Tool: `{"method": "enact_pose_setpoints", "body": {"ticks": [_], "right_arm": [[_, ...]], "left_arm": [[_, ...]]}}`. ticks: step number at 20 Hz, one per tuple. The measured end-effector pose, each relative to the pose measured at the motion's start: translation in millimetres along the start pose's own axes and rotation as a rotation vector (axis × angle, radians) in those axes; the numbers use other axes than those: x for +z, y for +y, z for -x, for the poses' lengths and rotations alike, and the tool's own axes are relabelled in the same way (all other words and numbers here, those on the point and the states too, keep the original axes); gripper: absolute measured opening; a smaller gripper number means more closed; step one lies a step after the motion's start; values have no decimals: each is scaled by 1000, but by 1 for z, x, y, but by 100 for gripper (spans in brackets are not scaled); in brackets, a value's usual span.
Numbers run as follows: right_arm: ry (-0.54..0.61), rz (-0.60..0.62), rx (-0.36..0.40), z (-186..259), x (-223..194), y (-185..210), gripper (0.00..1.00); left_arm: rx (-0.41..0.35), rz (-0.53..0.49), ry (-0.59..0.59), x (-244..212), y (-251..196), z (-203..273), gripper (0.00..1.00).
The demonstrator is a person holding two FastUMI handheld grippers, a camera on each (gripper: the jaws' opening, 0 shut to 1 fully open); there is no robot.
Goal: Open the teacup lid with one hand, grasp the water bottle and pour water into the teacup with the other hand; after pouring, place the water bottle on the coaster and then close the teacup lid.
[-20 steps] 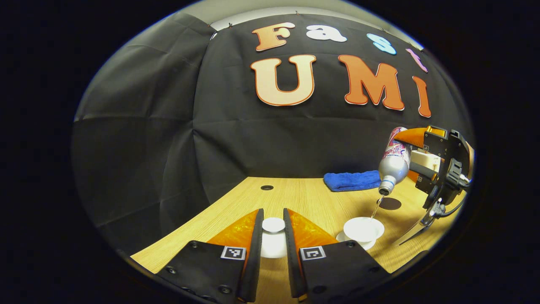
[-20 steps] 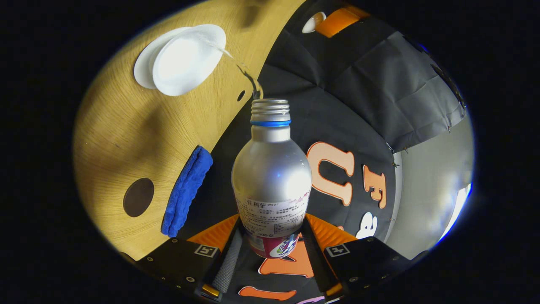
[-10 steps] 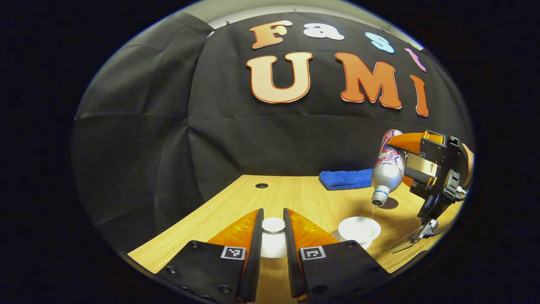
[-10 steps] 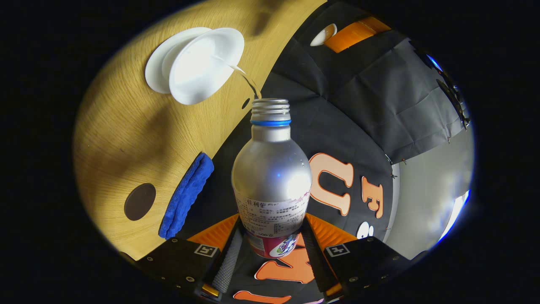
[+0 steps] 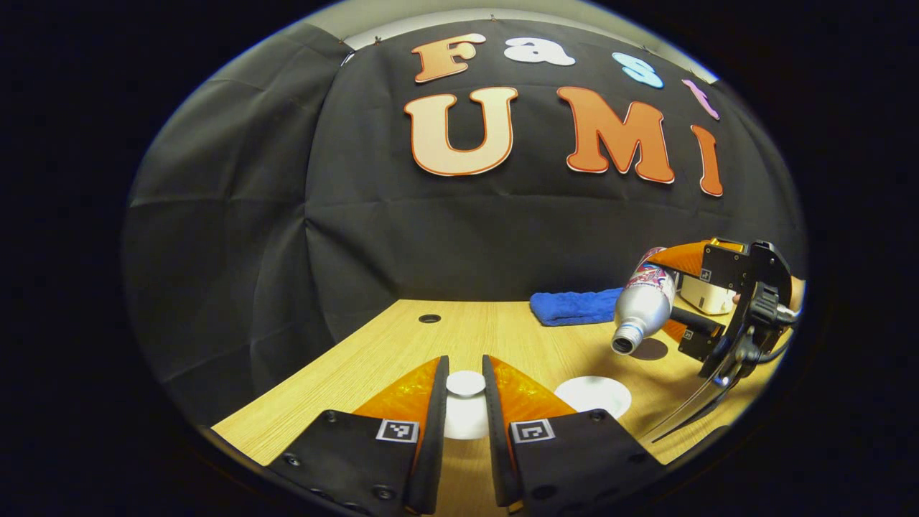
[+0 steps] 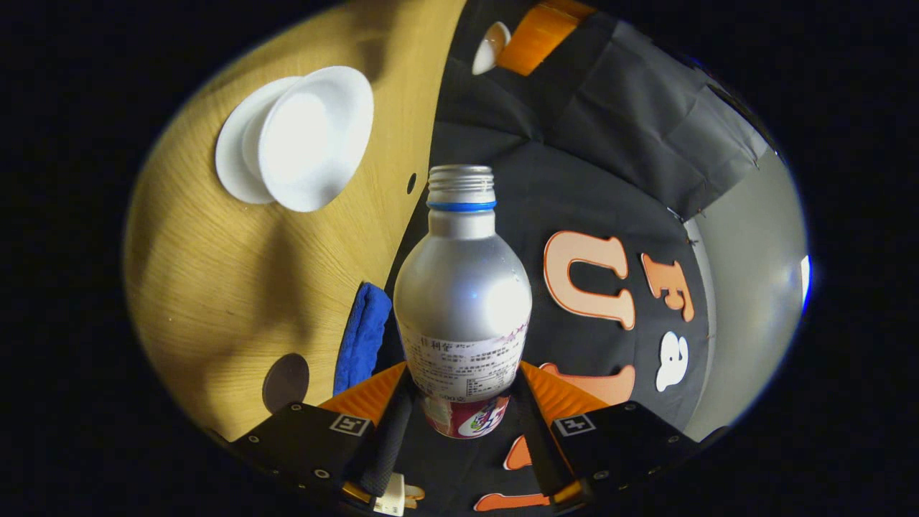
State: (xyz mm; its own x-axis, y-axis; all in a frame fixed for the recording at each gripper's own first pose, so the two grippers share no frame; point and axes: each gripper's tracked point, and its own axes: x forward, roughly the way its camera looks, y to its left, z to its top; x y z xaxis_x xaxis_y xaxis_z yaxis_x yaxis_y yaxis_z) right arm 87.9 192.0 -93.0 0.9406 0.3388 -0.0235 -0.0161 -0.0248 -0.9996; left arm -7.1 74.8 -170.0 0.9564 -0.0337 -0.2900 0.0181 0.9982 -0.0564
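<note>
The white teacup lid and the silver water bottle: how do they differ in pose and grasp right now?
The white teacup lid sits level, pinched by its knob in the left gripper; the silver water bottle is tilted, mouth down, gripped at its base by the right gripper. The lid is small and flat, the bottle tall. Both are held above the wooden table.

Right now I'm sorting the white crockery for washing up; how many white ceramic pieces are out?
3: the white round lid between the left gripper fingers; the white teacup on its white saucer, on the wooden table.
</note>
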Motion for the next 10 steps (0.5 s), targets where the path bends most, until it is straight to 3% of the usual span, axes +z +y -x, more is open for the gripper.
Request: {"method": "enact_pose_setpoints", "body": {"ticks": [5,7,10], "right_arm": [[48,-295,89,-2,-18,14,78],[74,-336,71,-7,-33,1,78],[113,-494,94,-11,-53,11,78]], "left_arm": [[-45,4,-29,14,-24,-5,33],[-52,-9,-27,15,-33,-8,33],[-69,-12,-29,19,-47,-12,33]]}}
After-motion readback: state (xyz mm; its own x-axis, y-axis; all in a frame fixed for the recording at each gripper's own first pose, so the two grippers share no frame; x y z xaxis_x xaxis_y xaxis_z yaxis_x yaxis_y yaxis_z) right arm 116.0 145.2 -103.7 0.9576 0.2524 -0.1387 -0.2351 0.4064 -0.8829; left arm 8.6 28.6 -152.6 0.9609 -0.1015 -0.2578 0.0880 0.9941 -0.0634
